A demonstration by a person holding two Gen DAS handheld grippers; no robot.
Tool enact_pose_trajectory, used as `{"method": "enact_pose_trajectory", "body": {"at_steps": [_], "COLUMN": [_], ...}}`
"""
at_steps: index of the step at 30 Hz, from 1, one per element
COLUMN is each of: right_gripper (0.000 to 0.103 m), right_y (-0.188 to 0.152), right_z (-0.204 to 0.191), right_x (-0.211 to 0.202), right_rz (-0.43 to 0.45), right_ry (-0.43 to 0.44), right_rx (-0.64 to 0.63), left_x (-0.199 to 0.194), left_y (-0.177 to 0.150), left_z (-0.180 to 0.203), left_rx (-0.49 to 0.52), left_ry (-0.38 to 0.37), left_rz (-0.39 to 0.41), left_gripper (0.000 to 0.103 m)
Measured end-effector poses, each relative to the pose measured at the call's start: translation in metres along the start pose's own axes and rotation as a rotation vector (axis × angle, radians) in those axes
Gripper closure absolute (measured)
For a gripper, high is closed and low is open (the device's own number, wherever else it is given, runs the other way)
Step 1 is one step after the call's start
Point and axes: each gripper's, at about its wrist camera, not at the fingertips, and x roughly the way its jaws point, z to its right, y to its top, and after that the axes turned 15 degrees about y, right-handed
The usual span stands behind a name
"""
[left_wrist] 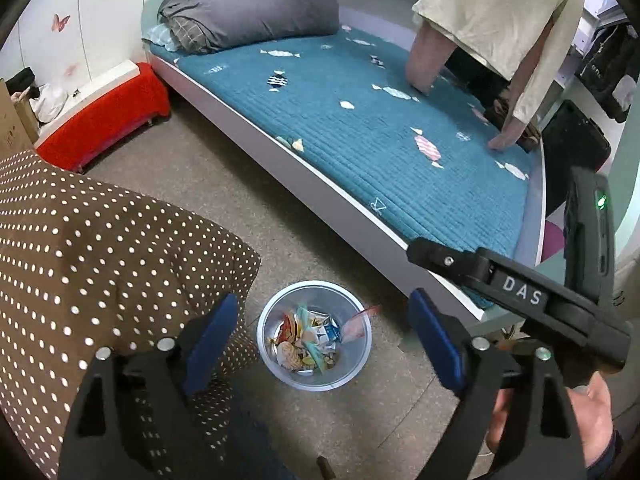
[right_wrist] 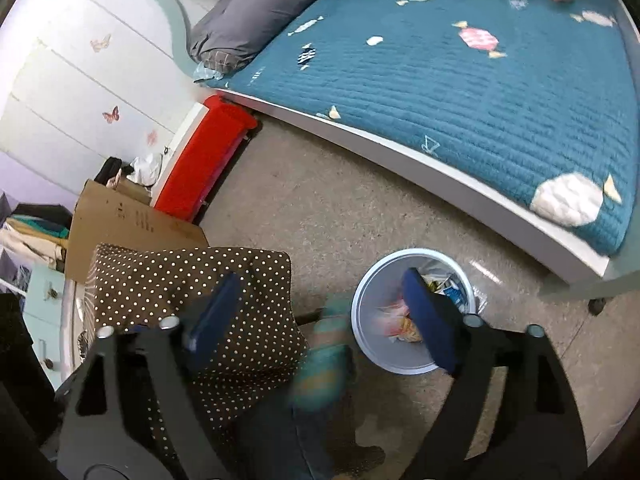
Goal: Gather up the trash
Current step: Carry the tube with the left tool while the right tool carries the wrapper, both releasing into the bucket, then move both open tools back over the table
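Observation:
A small white bin point(left_wrist: 266, 330) stands on the floor by the bed, holding several crumpled wrappers point(left_wrist: 308, 338); a red wrapper point(left_wrist: 362, 320) hangs at its right rim. My left gripper point(left_wrist: 324, 340) is open and empty above the bin. My right gripper point(right_wrist: 320, 312) is open, left of the bin point(right_wrist: 366, 312) in its own view. A blurred teal and orange wrapper point(right_wrist: 326, 354) is in the air between its fingers, left of the bin. The right gripper's body point(left_wrist: 516, 292) shows at right in the left wrist view.
A bed with a teal candy-print cover point(left_wrist: 360, 120) fills the far side; a person point(left_wrist: 492, 20) leans on it. A brown polka-dot cushion point(left_wrist: 100, 264) is at left, with a red bench point(left_wrist: 104, 116) and a cardboard box point(right_wrist: 128, 220) beyond.

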Motion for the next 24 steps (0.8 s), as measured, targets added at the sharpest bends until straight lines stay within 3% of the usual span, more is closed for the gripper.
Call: {"method": "enact_pose_trajectory", "body": {"at_steps": [10, 17, 24], "right_gripper": [0.006, 0.006, 0.006], "right_y": [-0.007, -0.012, -0.022], "right_z": [-0.022, -0.079, -0.144], "right_x": [-0.018, -0.028, -0.027], "right_rz": [0.037, 0.051, 0.053], "right_ry": [-0.058, -0.027, 0.019], "right_rx": [-0.044, -0.142, -0.247], "left_x": [-0.042, -0.083, -0.123], "left_y": [0.003, -0.002, -0.009], "left_z": [-0.026, -0.041, -0.084], "left_rx": [-0.08, -0.077, -0.143], "left_ry": [0.004, 0.035, 0.063], "left_rz": [0.097, 0.185, 0.254], "left_gripper": [0.014, 0.014, 0.014]}}
